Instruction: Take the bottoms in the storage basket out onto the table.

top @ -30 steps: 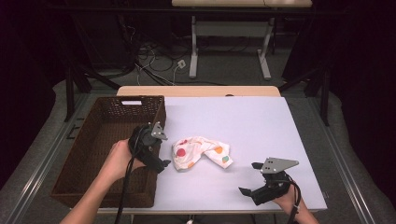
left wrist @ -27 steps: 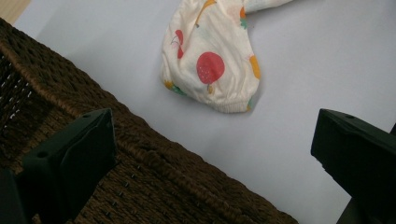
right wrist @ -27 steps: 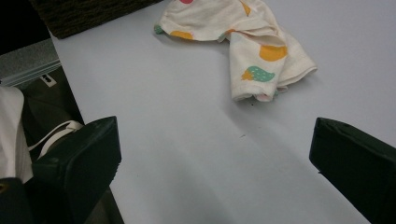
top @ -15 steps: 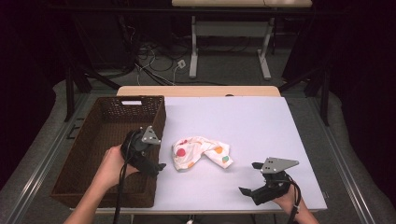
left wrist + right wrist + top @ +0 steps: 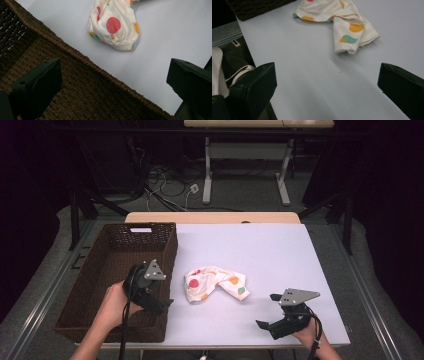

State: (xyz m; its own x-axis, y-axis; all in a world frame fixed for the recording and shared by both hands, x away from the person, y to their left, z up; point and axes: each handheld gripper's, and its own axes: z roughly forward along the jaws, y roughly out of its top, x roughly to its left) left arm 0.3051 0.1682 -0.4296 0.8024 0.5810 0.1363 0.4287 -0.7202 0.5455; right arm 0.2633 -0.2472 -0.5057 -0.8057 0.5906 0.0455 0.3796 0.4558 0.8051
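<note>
Basket [image 5: 100, 270]: dark brown woven wicker, rectangular, at the table's left edge; a small white label sits on its far rim.

Left hand [image 5: 112, 302]: comes in from the bottom left, forearm angled up and to the right, wrapped around the gripper's body over the basket's near right corner.

Left gripper [image 5: 162, 304]: held above the basket's right wall, grey three-cornered plate on top, cable trailing back along the forearm. In the left gripper view its jaws stand wide apart with nothing between them (one over the basket weave, the other over the table surface).

Cloth [image 5: 215, 285]: lies crumpled on the table, just right of the basket and apart from it, roughly between the two grippers. Cream fabric printed with red, orange and green fruit shapes; bunched into a rounded lump at its left end, with a folded strip running out to the right. Neither gripper touches it.

Table [image 5: 280, 255]: pale lilac-white top, with a wooden strip along the far edge.

Right gripper [image 5: 265, 322]: low over the table's near right corner, pointing left toward the cloth, grey plate uppermost. In the right gripper view its jaws are spread wide and empty, the cloth [image 5: 342, 17] lying ahead of them, well apart.

Right hand [image 5: 307, 332]: enters from the bottom right (mostly hidden behind the gripper), gripping it from the rear.
</note>
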